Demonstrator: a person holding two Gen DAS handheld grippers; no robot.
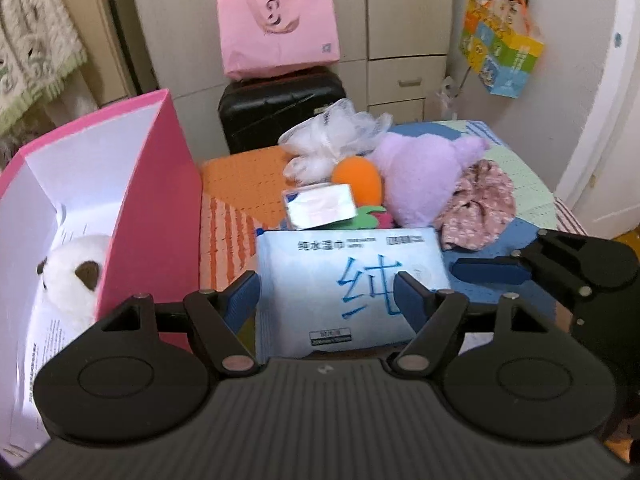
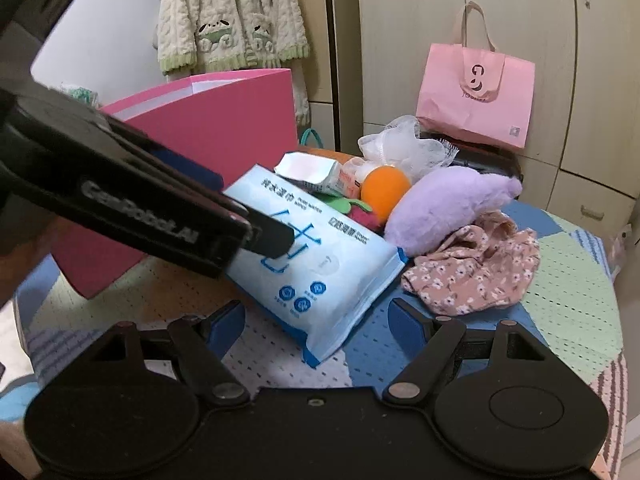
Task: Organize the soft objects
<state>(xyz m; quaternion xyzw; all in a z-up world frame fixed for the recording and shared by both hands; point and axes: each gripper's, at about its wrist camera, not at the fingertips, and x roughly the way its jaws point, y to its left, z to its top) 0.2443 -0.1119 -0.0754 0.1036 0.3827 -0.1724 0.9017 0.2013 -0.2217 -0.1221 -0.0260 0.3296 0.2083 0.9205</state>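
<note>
My left gripper (image 1: pixel 326 294) is shut on a light blue pack of wet wipes (image 1: pixel 352 280), gripped at both sides and tilted up off the bed; the pack also shows in the right wrist view (image 2: pixel 320 264). My right gripper (image 2: pixel 316 324) is open and empty just in front of the pack's lower corner. Behind lie a small tissue pack (image 1: pixel 320 206), an orange ball toy (image 1: pixel 358 182), a purple plush (image 1: pixel 424 176), a floral cloth (image 1: pixel 476 204) and a white mesh puff (image 1: pixel 336 136). A pink box (image 1: pixel 152 184) at the left holds a white plush (image 1: pixel 76 272).
A patchwork bedspread (image 2: pixel 568 288) covers the surface. A black suitcase (image 1: pixel 280 112) with a pink tote bag (image 1: pixel 280 28) stands behind the bed against wardrobe doors. A knitted garment (image 2: pixel 228 16) hangs at the back left.
</note>
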